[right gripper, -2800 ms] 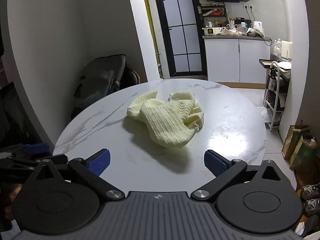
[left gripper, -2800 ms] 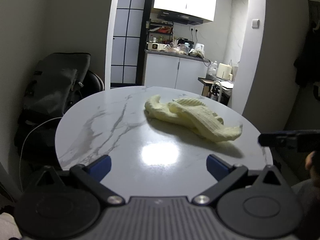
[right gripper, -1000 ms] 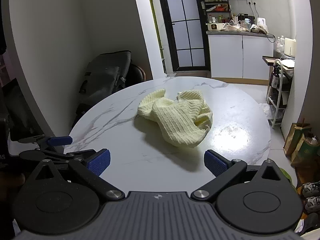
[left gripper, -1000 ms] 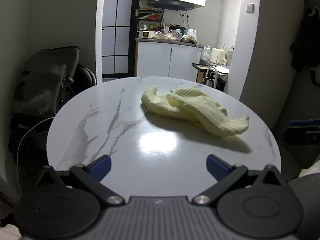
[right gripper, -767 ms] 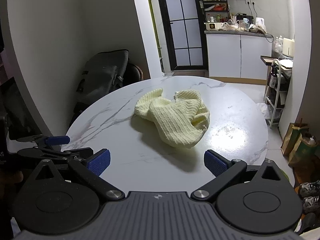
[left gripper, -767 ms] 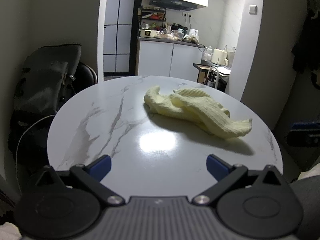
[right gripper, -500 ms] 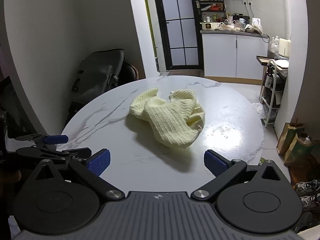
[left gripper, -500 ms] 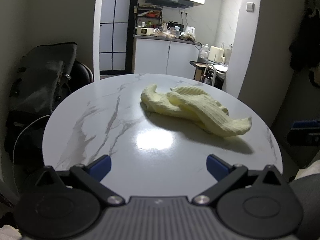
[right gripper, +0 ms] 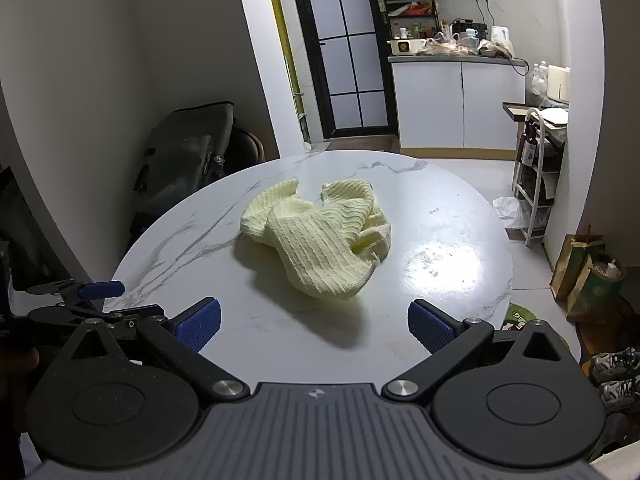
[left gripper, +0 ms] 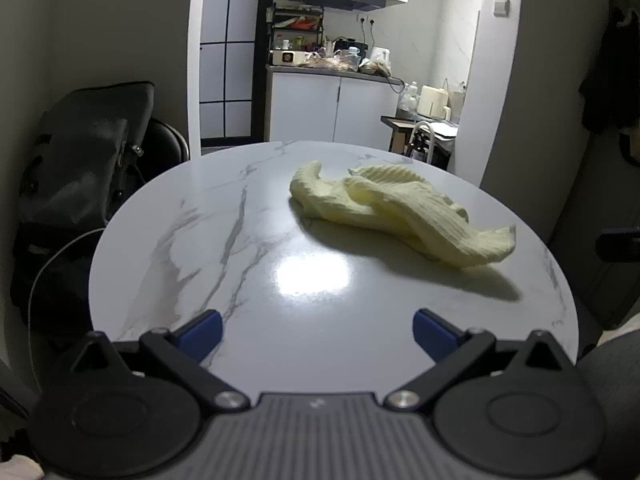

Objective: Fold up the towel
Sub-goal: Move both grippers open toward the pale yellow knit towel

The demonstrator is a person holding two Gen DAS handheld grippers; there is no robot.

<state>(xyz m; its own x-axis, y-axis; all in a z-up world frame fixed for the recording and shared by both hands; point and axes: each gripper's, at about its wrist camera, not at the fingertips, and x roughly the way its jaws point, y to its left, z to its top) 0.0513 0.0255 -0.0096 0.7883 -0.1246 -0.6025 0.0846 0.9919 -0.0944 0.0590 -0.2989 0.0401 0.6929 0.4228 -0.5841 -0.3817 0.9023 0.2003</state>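
A pale yellow ribbed towel (left gripper: 400,210) lies crumpled in a heap on the round white marble table (left gripper: 224,240), right of the table's middle in the left wrist view. From the right wrist view the towel (right gripper: 320,236) sits near the centre of the table (right gripper: 448,240). My left gripper (left gripper: 318,332) hovers open over the near edge, well short of the towel, nothing between its blue pads. My right gripper (right gripper: 314,324) is also open and empty, just short of the towel's nearest corner. The left gripper's blue-tipped fingers (right gripper: 100,289) show at the far left of the right wrist view.
A dark bag (left gripper: 80,160) rests on a chair left of the table. A kitchen counter (left gripper: 332,76) with clutter stands behind. A wire rack (right gripper: 536,184) and paper bags (right gripper: 588,276) stand on the floor to the right.
Both grippers have drifted slightly around the table edge while staying open. The towel has not moved.
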